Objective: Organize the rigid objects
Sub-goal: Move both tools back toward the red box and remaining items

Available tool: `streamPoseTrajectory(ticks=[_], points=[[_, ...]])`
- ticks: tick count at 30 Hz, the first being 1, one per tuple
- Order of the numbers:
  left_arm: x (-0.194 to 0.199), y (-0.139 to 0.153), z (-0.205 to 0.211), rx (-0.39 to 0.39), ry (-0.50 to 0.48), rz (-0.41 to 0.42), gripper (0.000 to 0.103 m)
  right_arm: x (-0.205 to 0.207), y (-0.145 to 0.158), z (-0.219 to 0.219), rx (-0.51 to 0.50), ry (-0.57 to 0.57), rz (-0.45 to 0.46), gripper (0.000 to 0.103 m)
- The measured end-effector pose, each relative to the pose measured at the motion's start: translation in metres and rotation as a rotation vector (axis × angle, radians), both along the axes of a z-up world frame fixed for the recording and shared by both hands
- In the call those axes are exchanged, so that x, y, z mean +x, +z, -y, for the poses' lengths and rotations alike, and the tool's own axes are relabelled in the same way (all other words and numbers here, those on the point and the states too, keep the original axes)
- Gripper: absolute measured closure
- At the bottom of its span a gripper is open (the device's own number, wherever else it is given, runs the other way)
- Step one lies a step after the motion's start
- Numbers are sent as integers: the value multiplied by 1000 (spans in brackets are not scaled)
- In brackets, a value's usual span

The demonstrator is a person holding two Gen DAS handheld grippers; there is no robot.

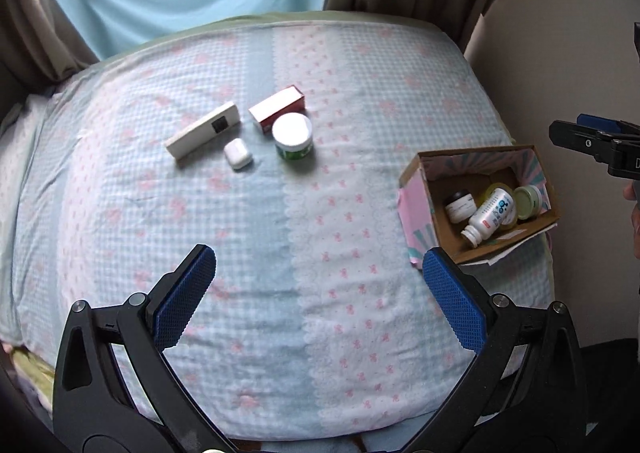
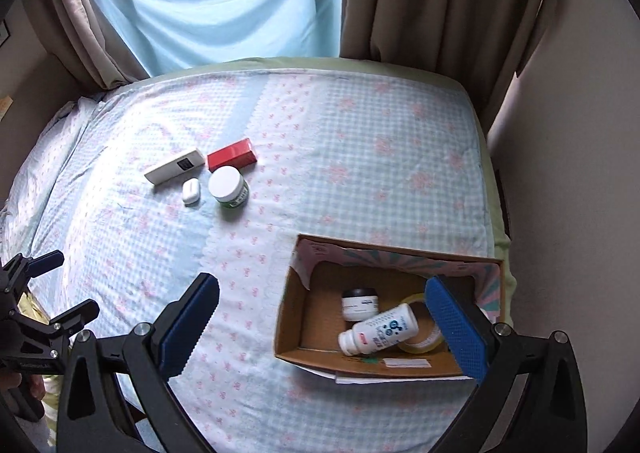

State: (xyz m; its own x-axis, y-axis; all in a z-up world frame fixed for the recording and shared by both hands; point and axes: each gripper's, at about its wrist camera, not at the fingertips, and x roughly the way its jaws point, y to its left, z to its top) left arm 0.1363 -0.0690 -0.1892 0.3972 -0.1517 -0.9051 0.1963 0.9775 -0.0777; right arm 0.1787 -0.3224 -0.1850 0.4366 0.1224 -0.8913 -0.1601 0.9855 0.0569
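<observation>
Cardboard box [image 2: 304,317] holds a bottle [image 2: 378,329]; both grippers [image 1: 316,293] [image 2: 320,317] hover spread wide, empty.

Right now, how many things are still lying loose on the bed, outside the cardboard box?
4, clustered together: a long white remote, a red and white carton, a small white earbud case and a white-lidded green jar. None looks hidden.
</observation>
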Motion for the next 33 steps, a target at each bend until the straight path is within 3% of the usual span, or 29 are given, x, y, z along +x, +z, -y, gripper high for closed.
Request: streamPoseTrajectory(ticks=[7, 19, 26, 33], points=[[17, -4, -61, -33, 53, 10, 0, 9, 2, -71, 89, 1, 16, 0], [95, -54, -119, -121, 158, -99, 0, 79, -37, -149, 160, -29, -92, 0], [152, -101, -131, -169, 276, -165, 0, 152, -74, -166, 248, -99, -228, 0], [203, -160, -127, -213, 386, -215, 1, 230, -136, -167, 384, -283, -404, 0]])
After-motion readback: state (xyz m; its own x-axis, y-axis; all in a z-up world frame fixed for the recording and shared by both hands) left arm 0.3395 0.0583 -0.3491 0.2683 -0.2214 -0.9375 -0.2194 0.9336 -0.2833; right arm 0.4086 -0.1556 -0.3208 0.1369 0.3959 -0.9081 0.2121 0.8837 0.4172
